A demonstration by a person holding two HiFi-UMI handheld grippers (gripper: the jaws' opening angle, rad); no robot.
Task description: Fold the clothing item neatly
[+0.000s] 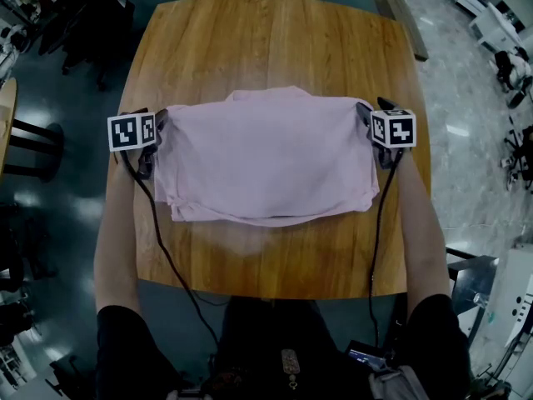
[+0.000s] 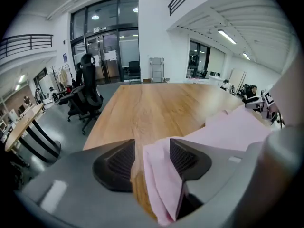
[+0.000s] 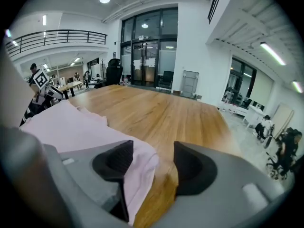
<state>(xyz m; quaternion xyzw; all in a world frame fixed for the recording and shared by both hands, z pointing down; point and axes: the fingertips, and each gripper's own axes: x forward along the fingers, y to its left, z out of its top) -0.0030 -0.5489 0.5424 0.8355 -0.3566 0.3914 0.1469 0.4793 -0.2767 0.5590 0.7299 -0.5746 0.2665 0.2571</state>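
One rounded wooden desk (image 1: 275, 40) with lengthwise grain, the person's forearms covering its near corners. One soft pink garment (image 1: 266, 157) lies mid-desk, folded into a rough rectangle, and I can't count the layers. Two grippers sit at its side edges, the left gripper (image 2: 151, 152) and the right gripper (image 3: 153, 158). Both have their ribbed black fingers (image 2: 116, 163) spread apart, with the hem loose in each gap and nothing pinched.

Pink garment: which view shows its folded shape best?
Head view: the whole pink garment lies folded on the wooden table, every edge visible. The left gripper view shows only an edge between the left gripper's open jaws; the right gripper view, a corner between the right gripper's open jaws.
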